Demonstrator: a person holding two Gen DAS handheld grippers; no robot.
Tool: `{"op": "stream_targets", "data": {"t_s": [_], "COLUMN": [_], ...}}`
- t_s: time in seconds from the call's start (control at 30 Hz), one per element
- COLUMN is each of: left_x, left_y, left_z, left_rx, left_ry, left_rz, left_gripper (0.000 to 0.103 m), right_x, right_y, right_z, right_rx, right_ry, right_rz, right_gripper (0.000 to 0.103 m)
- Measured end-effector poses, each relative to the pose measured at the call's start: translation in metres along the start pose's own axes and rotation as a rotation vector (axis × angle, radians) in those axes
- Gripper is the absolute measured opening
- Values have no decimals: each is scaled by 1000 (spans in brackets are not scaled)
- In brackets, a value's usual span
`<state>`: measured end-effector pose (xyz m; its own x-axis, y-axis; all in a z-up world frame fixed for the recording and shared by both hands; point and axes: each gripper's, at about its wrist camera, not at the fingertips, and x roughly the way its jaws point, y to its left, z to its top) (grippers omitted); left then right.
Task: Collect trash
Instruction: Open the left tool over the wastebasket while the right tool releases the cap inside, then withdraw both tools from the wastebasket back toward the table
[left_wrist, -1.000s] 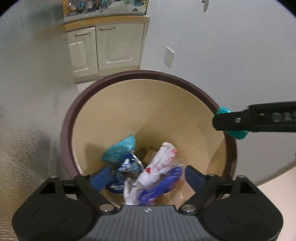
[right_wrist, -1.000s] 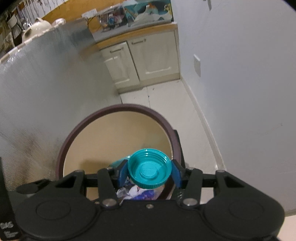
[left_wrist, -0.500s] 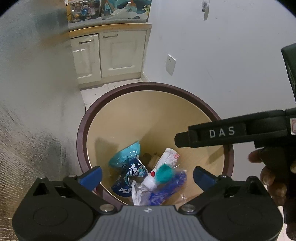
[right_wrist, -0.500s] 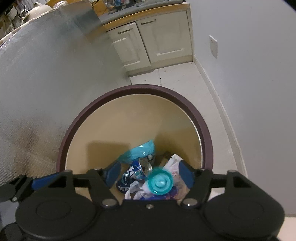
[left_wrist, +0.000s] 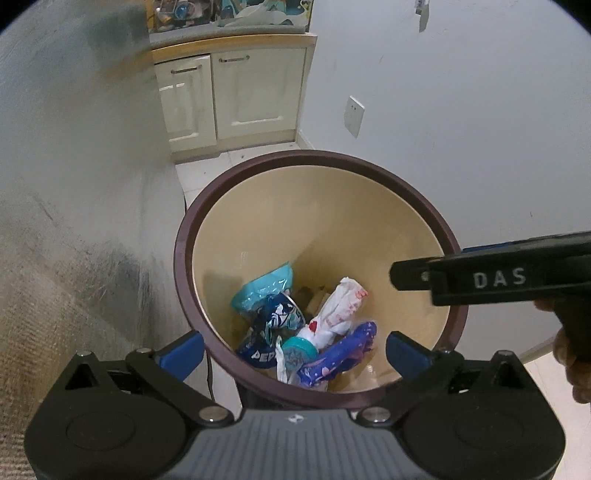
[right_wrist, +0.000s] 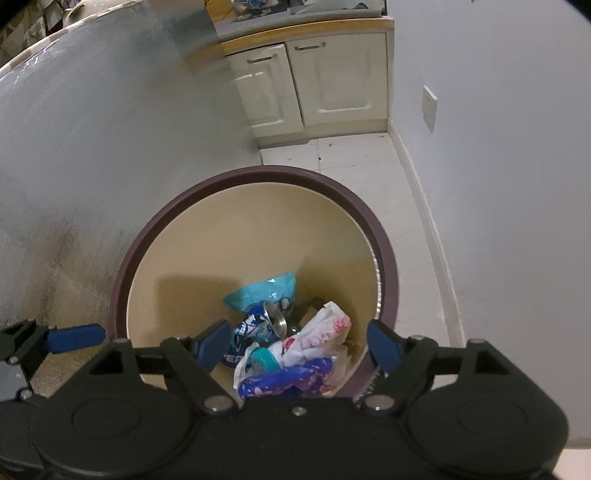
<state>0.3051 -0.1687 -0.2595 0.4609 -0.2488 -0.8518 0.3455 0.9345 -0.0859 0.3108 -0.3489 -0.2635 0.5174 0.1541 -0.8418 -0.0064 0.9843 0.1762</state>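
Note:
A round bin with a dark brown rim (left_wrist: 192, 221) (right_wrist: 384, 243) and beige inside stands on the floor. In it lie a teal lid (left_wrist: 297, 350) (right_wrist: 264, 359), a crushed blue Pepsi can (left_wrist: 273, 321) (right_wrist: 255, 328), a teal wrapper (left_wrist: 264, 286) (right_wrist: 264, 290), a white wrapper (left_wrist: 341, 302) (right_wrist: 321, 332) and a purple wrapper (left_wrist: 343, 354) (right_wrist: 288, 380). My left gripper (left_wrist: 293, 350) is open and empty above the bin's near edge. My right gripper (right_wrist: 297, 341) is open and empty above the bin; its finger also shows in the left wrist view (left_wrist: 480, 273).
A grey textured panel (left_wrist: 74, 184) (right_wrist: 92, 166) rises left of the bin. Cream cabinets (left_wrist: 236, 96) (right_wrist: 317, 77) stand at the back. A white wall (left_wrist: 461, 129) with a socket (left_wrist: 352, 114) runs along the right. Tiled floor (right_wrist: 354, 151) lies behind the bin.
My right gripper opened and let go of the teal lid, which fell into the bin onto the wrappers. My left gripper opened wide. Both pulled back and up from the bin.

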Motion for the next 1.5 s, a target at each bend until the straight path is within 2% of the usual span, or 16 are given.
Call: {"op": "stream_targets", "data": {"t_s": [0.7,1.13,1.5], "left_x": [-39,-80,-144], "left_y": [8,-7,-22], "left_z": [-7,-20,-25], "left_rx": [-55,-40,-9], "left_ry": [-36,-104,-228], "left_rz": [73,56,26], "left_gripper": [103,103,103], "right_x": [-67,-112,-175], "right_y": [-14,-3,7], "right_z": [-24,-50,-69], "right_rx": [-55,-72,-53], "right_ry": [-91,-152,-253], "right_rz": [-72,-116,-157], "right_gripper": [103,103,103]}}
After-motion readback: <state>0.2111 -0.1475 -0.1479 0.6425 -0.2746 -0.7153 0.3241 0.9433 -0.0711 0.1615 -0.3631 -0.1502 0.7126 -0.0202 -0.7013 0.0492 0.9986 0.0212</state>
